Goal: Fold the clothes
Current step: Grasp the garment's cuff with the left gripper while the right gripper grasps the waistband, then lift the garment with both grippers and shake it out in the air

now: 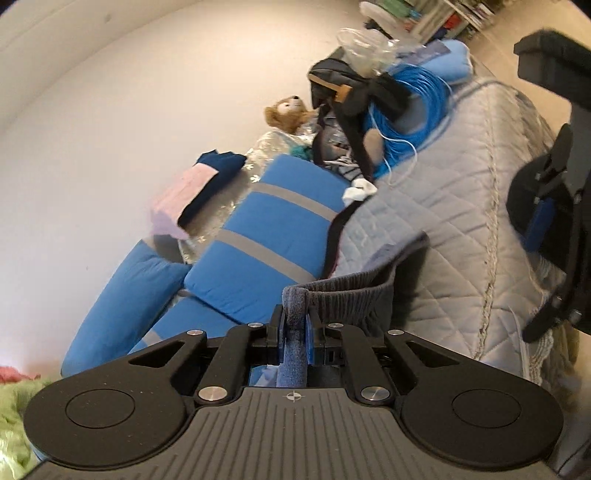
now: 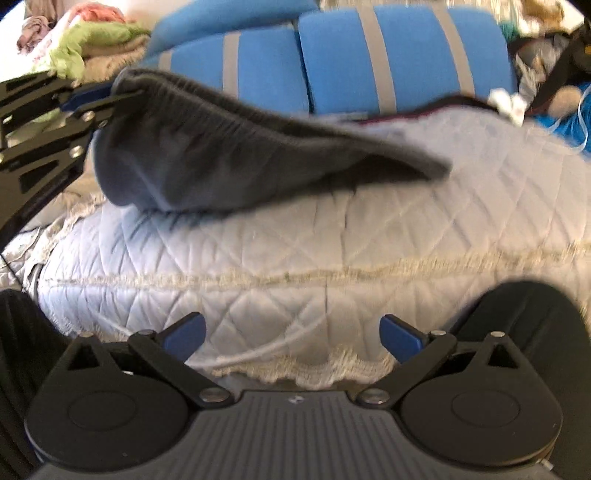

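Note:
A dark grey knitted garment [image 2: 229, 147] with a ribbed band hangs over the pale quilted bedspread [image 2: 332, 236]. My left gripper [image 1: 294, 325] is shut on a bunched corner of that garment [image 1: 347, 295], lifting it off the quilt. In the right wrist view the same left gripper [image 2: 110, 94] comes in from the left edge, pinching the garment's upper corner. My right gripper [image 2: 291, 334] stands open low over the bed's front edge, nothing between its blue pads. It shows at the right edge of the left wrist view as a dark shape [image 1: 543, 218].
Blue cushions with grey stripes [image 1: 273, 236] line the far side of the bed. A teddy bear [image 1: 286, 112], a coil of blue cable [image 1: 410, 110], a dark bag [image 1: 340, 85] and folded clothes [image 1: 195, 192] lie behind them. A green and pink clothes pile [image 2: 88, 33] sits far left.

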The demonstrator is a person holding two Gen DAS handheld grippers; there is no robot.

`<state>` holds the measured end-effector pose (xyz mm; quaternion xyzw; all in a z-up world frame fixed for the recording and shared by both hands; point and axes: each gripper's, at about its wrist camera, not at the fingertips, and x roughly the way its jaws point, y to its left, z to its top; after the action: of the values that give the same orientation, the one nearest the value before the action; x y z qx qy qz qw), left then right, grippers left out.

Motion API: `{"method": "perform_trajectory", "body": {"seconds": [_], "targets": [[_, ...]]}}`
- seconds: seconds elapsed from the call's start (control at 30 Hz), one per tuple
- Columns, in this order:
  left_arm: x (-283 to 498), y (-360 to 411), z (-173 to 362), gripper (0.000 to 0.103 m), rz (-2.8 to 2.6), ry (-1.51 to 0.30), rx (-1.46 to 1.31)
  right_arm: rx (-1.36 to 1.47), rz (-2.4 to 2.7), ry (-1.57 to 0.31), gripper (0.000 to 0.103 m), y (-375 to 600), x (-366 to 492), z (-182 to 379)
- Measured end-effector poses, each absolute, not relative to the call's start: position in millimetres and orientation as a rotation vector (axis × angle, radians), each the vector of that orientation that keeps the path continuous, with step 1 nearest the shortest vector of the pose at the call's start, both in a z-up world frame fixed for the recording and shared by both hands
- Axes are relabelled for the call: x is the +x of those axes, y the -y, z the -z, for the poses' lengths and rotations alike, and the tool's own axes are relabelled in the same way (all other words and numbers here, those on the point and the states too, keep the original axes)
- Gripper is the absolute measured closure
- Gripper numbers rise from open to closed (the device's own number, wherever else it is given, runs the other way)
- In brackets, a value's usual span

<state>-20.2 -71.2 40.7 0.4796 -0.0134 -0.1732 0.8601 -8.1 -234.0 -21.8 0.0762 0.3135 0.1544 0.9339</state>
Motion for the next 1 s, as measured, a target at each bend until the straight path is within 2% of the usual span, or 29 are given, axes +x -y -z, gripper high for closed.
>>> {"method": "perform_trajectory", "body": {"seconds": [0.37,0.47,0.53,0.6,0.67,0.77,0.87,0.9,1.0], "targets": [[-41.6,59.0,-54.7,0.093,0.348,0.032,0.981,-0.374,-0.063,-0.479,0.001,205.4,38.1,5.8],[-42.8,54.6,-59.7,0.093,0.345,0.025,0.951,-0.456,-0.030,-0.480,0.009,196.7,57.2,11.7],[-42.2,51.3,-63.9,0.093,0.342,0.020,0.928,-0.459,-0.027,-0.497,0.021,195.4,70.2,17.9],[-41.8,48.3,-67.2,0.093,0.336,0.016,0.911,-0.463,-0.023,-0.512,0.028,193.9,82.8,23.4],[-41.5,45.6,-70.1,0.093,0.334,0.012,0.896,-0.468,-0.005,-0.517,0.029,193.1,92.7,25.9],[-41.8,43.0,-72.1,0.093,0.330,0.011,0.888,-0.440,-0.003,-0.538,0.042,195.8,100.6,27.7],[-41.3,41.1,-71.1,0.093,0.325,0.012,0.890,-0.387,-0.013,-0.567,0.074,200.7,102.7,26.2],[-41.5,40.5,-70.8,0.093,0.324,0.012,0.888,-0.383,-0.009,-0.564,0.092,202.0,101.9,25.7],[-43.4,39.1,-70.0,0.093,0.321,0.010,0.883,-0.349,-0.012,-0.552,0.099,210.1,98.7,21.4]]}}
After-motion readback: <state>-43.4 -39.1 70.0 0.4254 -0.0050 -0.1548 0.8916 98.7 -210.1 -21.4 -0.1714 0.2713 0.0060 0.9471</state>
